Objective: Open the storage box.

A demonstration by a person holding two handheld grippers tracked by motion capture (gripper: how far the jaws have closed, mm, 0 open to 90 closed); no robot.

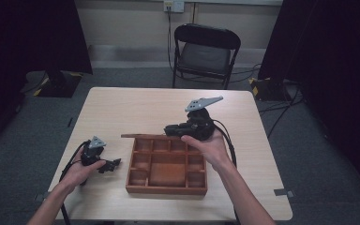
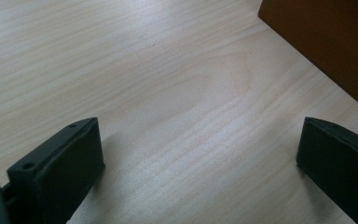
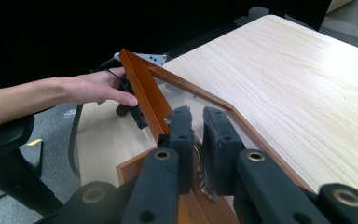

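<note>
The wooden compartment tray sits near the table's front edge, roughly centred. The left gripper rests on the table just beside the tray's left wall, jaws wide apart with bare tabletop between them. At the tray's far edge, the right gripper has its jaws closed on the glazed wooden lid, which is raised at an angle over the tray.
</note>
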